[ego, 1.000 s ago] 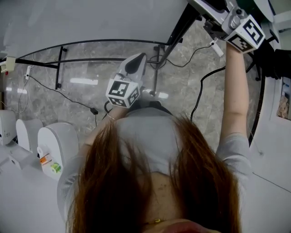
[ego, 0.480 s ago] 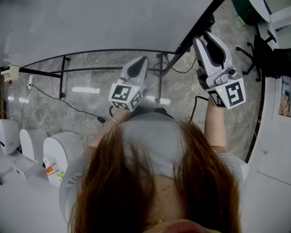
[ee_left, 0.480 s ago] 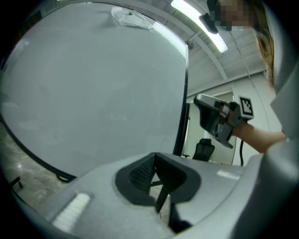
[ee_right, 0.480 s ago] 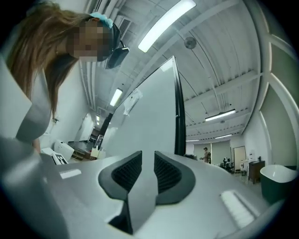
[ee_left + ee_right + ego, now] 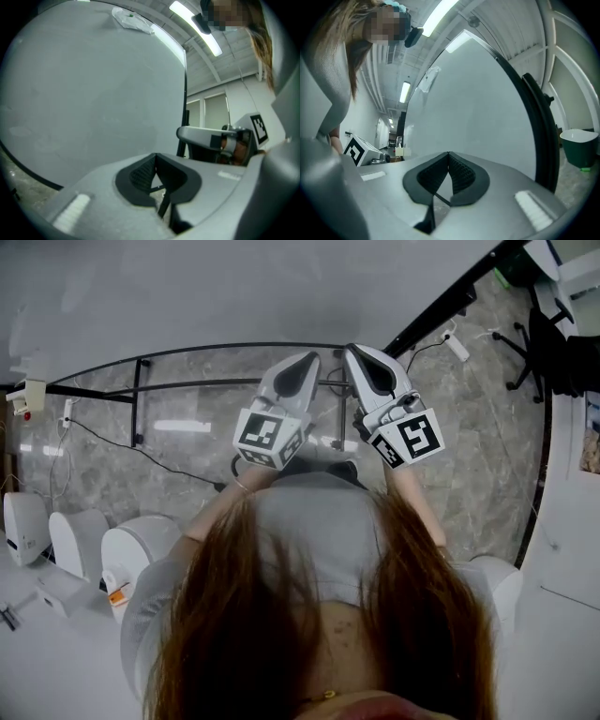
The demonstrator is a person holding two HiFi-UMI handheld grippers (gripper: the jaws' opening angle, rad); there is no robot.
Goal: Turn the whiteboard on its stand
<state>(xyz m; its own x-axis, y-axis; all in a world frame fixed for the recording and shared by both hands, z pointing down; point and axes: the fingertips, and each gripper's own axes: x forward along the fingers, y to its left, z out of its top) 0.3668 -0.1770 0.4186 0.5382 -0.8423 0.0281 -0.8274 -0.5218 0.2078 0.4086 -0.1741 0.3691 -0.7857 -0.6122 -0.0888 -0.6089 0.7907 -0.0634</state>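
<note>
No readable text, brand, number or sign in any view. The only print is the black-and-white square markers on the cubes of the left gripper (image 5: pixel 307 360) and the right gripper (image 5: pixel 360 352) (coded patterns, no letters or digits). The same markers show side-on in both gripper views and carry no characters there either. The white machine (image 5: pixel 141 545) at lower left carries small orange and green stickers (image 5: pixel 117 595), too small to read. Pale strips on the gripper bodies show no legible print.
</note>
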